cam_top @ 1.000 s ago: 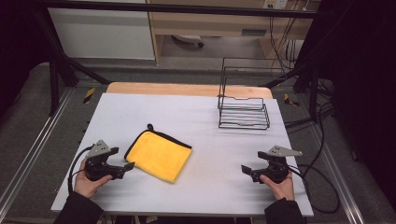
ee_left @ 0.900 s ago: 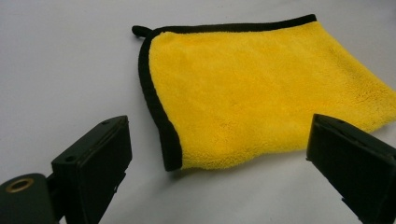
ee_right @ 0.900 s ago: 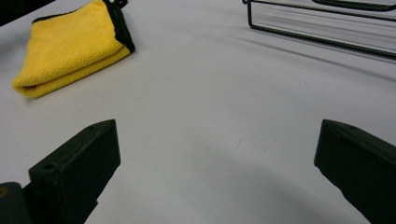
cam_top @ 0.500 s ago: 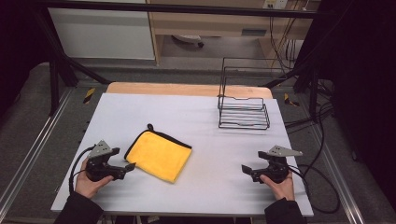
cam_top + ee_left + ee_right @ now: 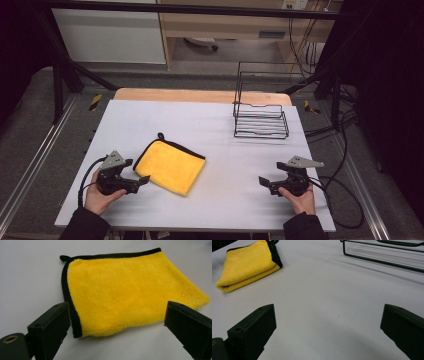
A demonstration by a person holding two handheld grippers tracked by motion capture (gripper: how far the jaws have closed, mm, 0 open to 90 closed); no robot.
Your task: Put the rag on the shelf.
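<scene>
A folded yellow cloth [image 5: 171, 165] with black trim lies flat on the white table [image 5: 210, 130], left of centre. My left gripper [image 5: 139, 181] rests at the front left, open, its jaws pointing at the cloth's near edge and just short of it. In the left gripper view the yellow cloth [image 5: 130, 290] lies beyond the wide-apart jaws, with nothing between them. My right gripper [image 5: 265, 183] sits open at the front right over bare table. The right gripper view has the yellow cloth [image 5: 247, 265] far off at the upper left.
A black wire rack [image 5: 260, 107] stands at the back right of the table; its lower bars [image 5: 384, 258] cross the top of the right gripper view. Cables [image 5: 345, 200] trail off the table's right side. A wooden strip [image 5: 200, 95] edges the far side.
My left gripper has edged slightly right toward the cloth. The right gripper and the cloth have stayed put.
</scene>
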